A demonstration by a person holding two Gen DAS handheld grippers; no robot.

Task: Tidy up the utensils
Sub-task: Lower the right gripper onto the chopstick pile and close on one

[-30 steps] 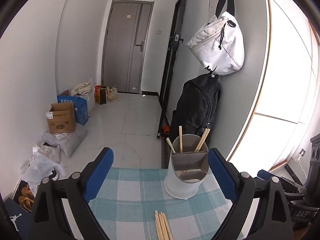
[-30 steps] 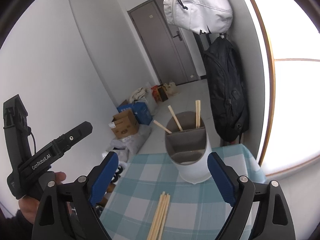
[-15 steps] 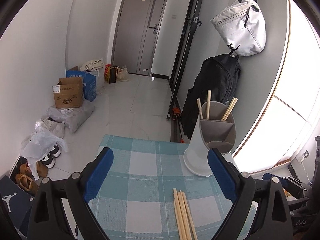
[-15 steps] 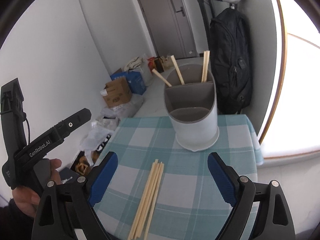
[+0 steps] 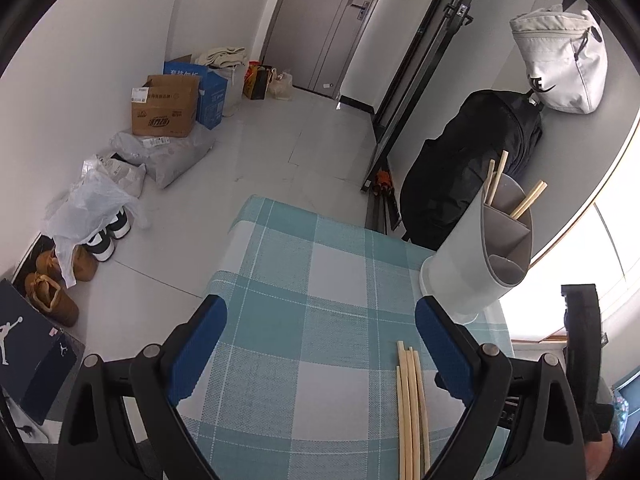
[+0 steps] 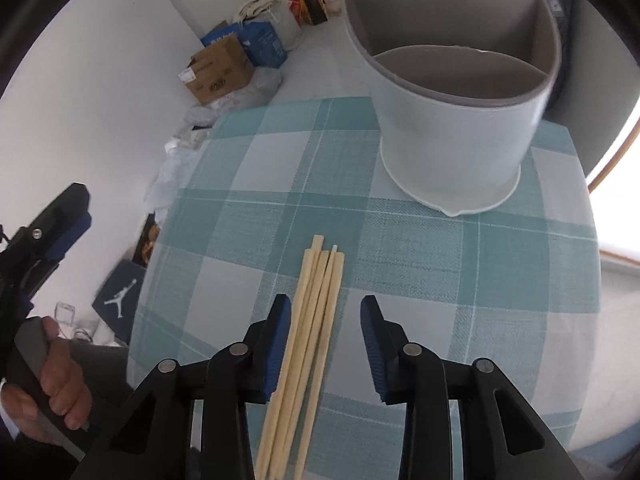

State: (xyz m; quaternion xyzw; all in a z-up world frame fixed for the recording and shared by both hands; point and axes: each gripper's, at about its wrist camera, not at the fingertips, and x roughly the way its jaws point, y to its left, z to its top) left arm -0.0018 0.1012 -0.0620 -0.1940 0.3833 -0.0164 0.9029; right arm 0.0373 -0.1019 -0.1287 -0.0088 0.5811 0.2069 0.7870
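Both grippers have dropped toward the table point(image 6: 500, 280) since a second ago; right one tipped steeply down, and its fingers went from wide to closing in.

Left to right:
- Left gripper point(image 5: 320, 346): hovers over the near-left part of the checked cloth, fingers spread wide, nothing between them. In the right wrist view it sits off the table's left edge, gripped by a hand point(image 6: 48, 392).
- Loose chopsticks point(image 6: 308, 344): a bundle lying flat on the cloth, side by side, tips pointing toward the far side. In the left wrist view they lie just inside that gripper's right finger point(image 5: 440, 352).
- Right gripper point(image 6: 326, 340): pointing down at the bundle, fingers closing with the chopsticks between them. Left pad looks just beside the bundle, right pad shows a clear gap, so not clamped yet. Whether the tips touch the cloth I can't tell.
- Utensil holder point(image 6: 460, 120): white, grey divided insert, upright at the far right of the table, apart from the bundle. A few chopsticks stand in its far compartment point(image 5: 494, 184); the nearer compartments look bare.
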